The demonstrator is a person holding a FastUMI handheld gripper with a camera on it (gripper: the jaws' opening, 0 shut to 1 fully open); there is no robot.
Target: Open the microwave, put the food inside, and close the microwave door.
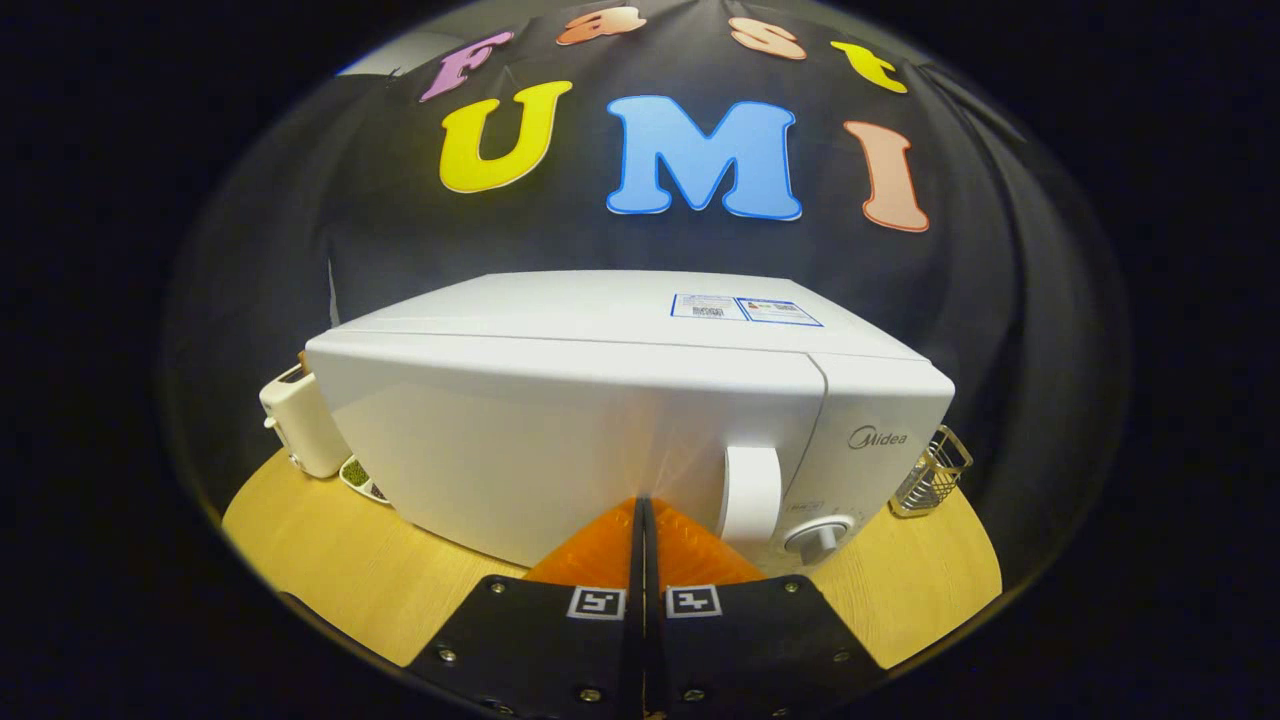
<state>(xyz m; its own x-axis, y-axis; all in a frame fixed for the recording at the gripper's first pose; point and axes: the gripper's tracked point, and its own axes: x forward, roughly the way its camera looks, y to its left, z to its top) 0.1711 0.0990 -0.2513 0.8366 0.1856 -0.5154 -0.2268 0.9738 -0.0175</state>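
claw (643,505) closed tight, holding nothing, tips at the shut microwave (600,430) door, handle (750,492) just right.

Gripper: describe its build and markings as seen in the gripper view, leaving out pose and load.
The gripper has two wedge-shaped fingers that taper to a meeting point just before the microwave door. Behind them sit two flat black mounting plates fixed with small round screws. Each plate carries a square black-and-white fiducial marker near the centre seam. No cables or sleeve show.
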